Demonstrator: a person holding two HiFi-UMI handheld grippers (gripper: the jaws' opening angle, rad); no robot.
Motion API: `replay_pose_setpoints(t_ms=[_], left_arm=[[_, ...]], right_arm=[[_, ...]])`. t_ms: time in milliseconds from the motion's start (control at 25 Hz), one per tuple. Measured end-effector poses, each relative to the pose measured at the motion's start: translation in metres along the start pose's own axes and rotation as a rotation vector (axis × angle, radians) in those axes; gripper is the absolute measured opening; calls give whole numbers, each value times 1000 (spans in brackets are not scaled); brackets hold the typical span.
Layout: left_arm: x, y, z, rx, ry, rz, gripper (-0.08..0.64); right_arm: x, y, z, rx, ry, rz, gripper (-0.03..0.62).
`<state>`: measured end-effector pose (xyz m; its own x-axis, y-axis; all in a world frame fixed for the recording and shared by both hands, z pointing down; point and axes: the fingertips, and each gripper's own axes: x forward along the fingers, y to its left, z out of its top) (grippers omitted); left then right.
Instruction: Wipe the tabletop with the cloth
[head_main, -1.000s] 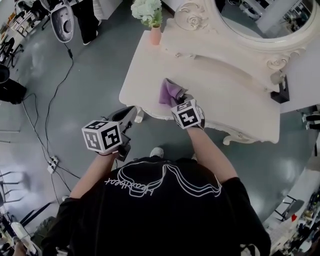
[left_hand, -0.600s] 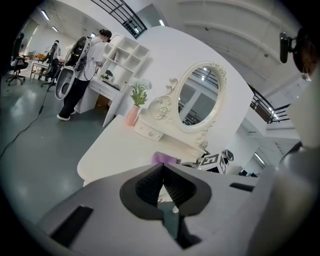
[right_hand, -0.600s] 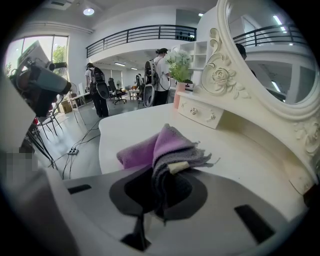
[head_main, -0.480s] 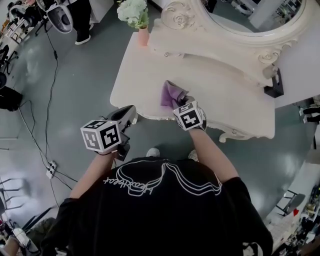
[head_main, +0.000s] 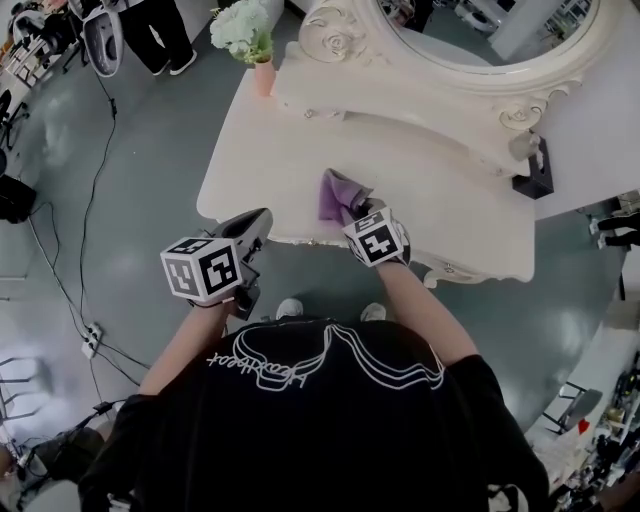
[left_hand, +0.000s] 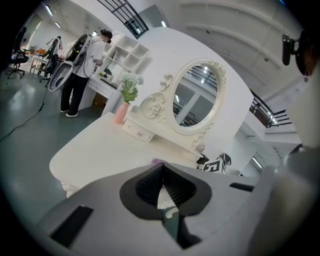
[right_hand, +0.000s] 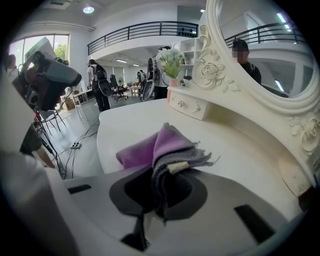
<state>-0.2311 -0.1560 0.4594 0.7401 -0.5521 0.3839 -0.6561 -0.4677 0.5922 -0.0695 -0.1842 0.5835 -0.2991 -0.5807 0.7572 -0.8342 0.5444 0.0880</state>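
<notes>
A purple cloth (head_main: 338, 196) lies bunched on the white tabletop (head_main: 440, 190) near its front edge. My right gripper (head_main: 358, 214) is shut on it; in the right gripper view the cloth (right_hand: 161, 144) rises out of the closed jaws of the right gripper (right_hand: 162, 186), with its free folds resting on the tabletop (right_hand: 235, 150). My left gripper (head_main: 256, 226) hangs off the table's front left corner, above the floor. In the left gripper view its pads meet with nothing between them, so the left gripper (left_hand: 161, 172) is shut and empty.
An oval mirror (head_main: 480, 40) in a carved frame stands along the table's back. A pink vase of flowers (head_main: 258, 62) sits at the back left corner, a black object (head_main: 531, 172) at the right end. Cables (head_main: 88, 338) run over the grey floor, where a person (head_main: 150, 25) stands.
My right gripper has drawn the cloth to the right along the table's front edge, farther from the vase. The left gripper has stayed where it was.
</notes>
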Motion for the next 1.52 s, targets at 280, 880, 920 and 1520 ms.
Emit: replay_pose_setpoints(t_ms=[280, 880, 920, 1520], left_arm=[[22, -25, -7, -20, -6, -2, 3], [54, -73, -25, 13, 35, -14, 4], [55, -77, -25, 20, 36, -15, 5], [80, -109, -43, 63, 116, -34, 4]], right_arm=[[-15, -23, -22, -2, 17, 7, 44], [-53, -75, -71, 31, 16, -46, 44], [-55, -77, -75, 42, 20, -49, 44], [-88, -108, -114, 102, -5, -89, 44]])
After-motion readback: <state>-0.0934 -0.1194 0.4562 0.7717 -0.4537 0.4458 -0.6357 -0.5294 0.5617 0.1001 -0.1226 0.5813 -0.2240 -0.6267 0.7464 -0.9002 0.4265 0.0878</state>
